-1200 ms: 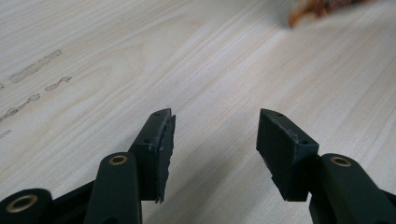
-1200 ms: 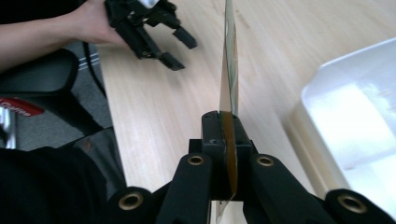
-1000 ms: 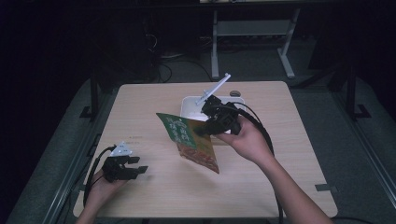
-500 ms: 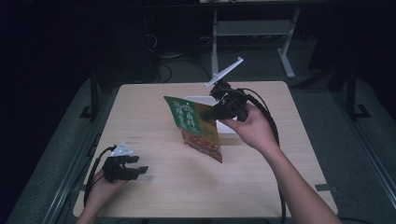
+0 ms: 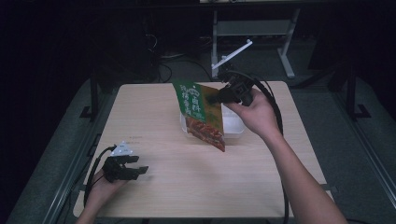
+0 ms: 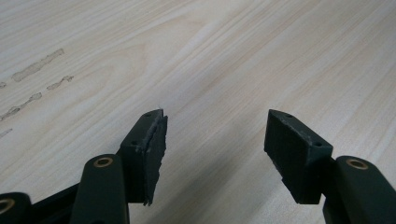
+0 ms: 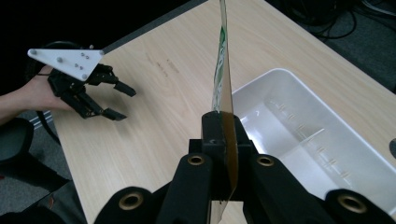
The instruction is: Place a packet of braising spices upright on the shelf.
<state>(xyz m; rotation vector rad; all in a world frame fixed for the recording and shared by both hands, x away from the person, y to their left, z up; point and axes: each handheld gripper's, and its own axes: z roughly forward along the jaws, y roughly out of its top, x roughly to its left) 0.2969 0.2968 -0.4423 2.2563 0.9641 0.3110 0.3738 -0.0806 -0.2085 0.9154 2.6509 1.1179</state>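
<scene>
Green and orange on its printed face, a flat foil snack pouch is hanging in the air above the pale wooden table, pinched at its upper edge by the right gripper. That gripper's black jaws are pressing together on the pouch, which is showing edge-on in the right gripper view as a thin sheet rising straight up from between the pads. Below and just behind the pouch, a white rectangular plastic bin is sitting on the table; in the right gripper view its inside is showing a low dividing ridge, and the pouch is hovering by its near-left rim, not touching it. The left gripper is lying low near the table's front left corner, well apart from the pouch and bin. Its jaws have just been opening and are standing wide, with bare wood grain between the pads.
</scene>
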